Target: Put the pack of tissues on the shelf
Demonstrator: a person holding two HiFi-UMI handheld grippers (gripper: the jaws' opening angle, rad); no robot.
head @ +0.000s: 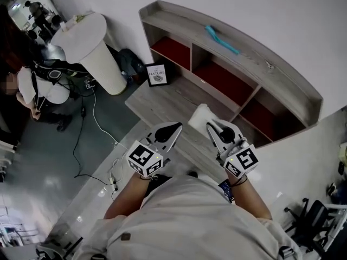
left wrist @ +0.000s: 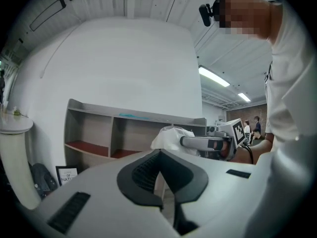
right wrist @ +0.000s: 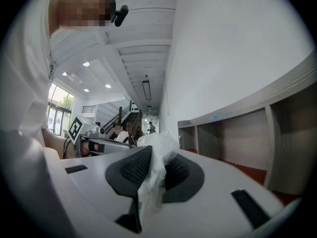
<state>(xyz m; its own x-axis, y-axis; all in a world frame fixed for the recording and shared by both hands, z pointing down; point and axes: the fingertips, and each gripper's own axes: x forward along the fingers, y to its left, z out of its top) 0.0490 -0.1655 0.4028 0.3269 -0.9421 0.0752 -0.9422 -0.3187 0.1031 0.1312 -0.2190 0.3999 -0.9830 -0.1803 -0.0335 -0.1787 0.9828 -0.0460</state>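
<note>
Shelf (head: 179, 26) stands against the wall beyond the low worktop (head: 157, 99). Pack of tissues (head: 199, 119) hangs above the worktop, short of its far edge, pinched by its wrapper in the right claw (head: 216, 131). Advised: carry it level into a compartment, seat it fully, then release. Left claw (head: 172, 130) is closed and empty.

An office-like hall, shown by ceiling strip lights (left wrist: 214, 77), a staircase (right wrist: 119, 117), an office chair (head: 310, 221) and a seated person (head: 40, 88).

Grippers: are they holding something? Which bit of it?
The right gripper is shut on the pack of tissues, pinching the loose plastic wrapping at its near end. The left gripper is shut and empty.
</note>
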